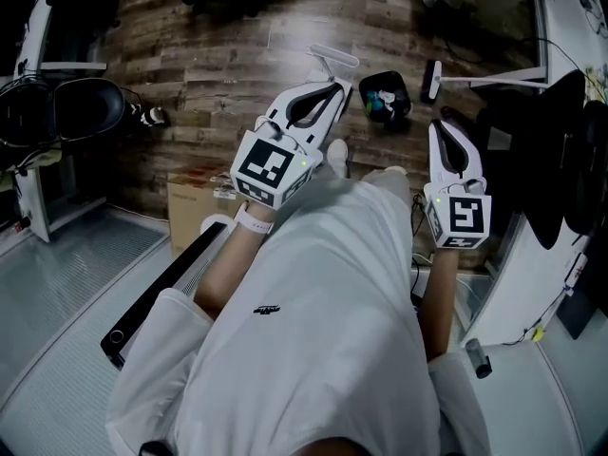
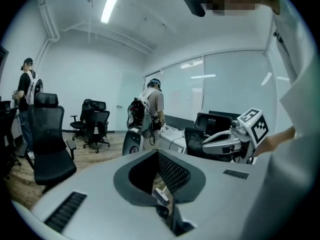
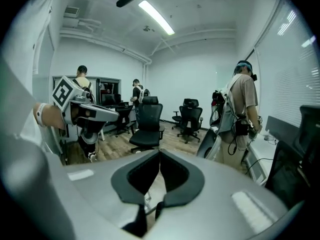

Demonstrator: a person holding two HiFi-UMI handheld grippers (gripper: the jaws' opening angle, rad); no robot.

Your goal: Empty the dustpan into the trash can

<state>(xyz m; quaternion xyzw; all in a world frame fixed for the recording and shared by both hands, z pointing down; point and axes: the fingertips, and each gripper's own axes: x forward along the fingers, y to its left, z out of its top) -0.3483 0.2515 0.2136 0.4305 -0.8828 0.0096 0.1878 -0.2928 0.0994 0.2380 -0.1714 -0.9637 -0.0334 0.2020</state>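
Currently both tongs are closed and empty. White-and-black left gripper (image 1: 332, 91): jaws pressed together, dark pads meeting in one line in its own view, nothing between them, touching nothing. White-and-black right gripper (image 1: 445, 129): same, jaws together, nothing gripped. Both are held up in front of the person's white shirt (image 1: 323, 312), well apart from each other, tips pointing forward and a little down over the brown wood-plank floor (image 1: 218, 55).

Small black trash can (image 1: 385, 96) sits on the floor ahead, between the two tips and nearer the left one, with green and white scraps inside; neither gripper touches it. White-handled dustpan (image 1: 334, 60) lies on the floor just past the left tip, partly covered by that gripper in the head view, so I can't make out its pan. Black-headed broom with a white handle (image 1: 433, 79) lies beyond the right tip, handle running off to the right. Brown cardboard box (image 1: 195, 202) is on the floor below and left of the left gripper's marker cube.
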